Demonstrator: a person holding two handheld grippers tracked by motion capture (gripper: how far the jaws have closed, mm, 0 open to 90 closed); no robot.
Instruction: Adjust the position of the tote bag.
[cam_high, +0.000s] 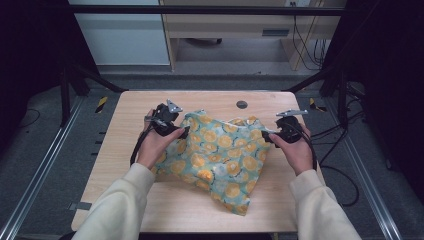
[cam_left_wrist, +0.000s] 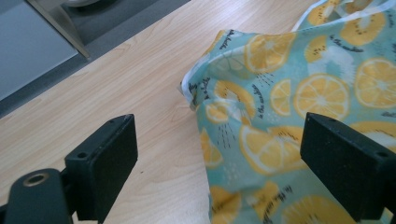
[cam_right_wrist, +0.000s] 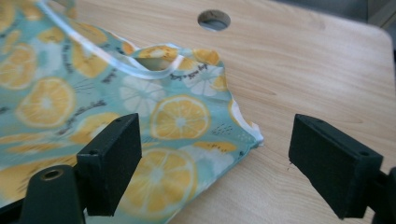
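Observation:
A teal cloth (cam_high: 220, 157) printed with orange slices lies rumpled on the wooden table (cam_high: 135, 107). My left gripper (cam_high: 180, 131) is at the cloth's far left corner and my right gripper (cam_high: 266, 136) is at its far right corner. In the left gripper view the gripper (cam_left_wrist: 219, 163) is open, with the cloth (cam_left_wrist: 289, 93) spread under and between its jaws. The right gripper (cam_right_wrist: 222, 158) is open too, and the cloth's hemmed corner (cam_right_wrist: 250, 135) lies on the wood between its jaws. A white strap (cam_right_wrist: 116, 63) loops across the fabric.
A round cable hole (cam_high: 242, 104) is in the table behind the cloth, also visible as the hole (cam_right_wrist: 214, 20) in the right gripper view. Black frame posts stand at both back corners. Cables trail off the right side.

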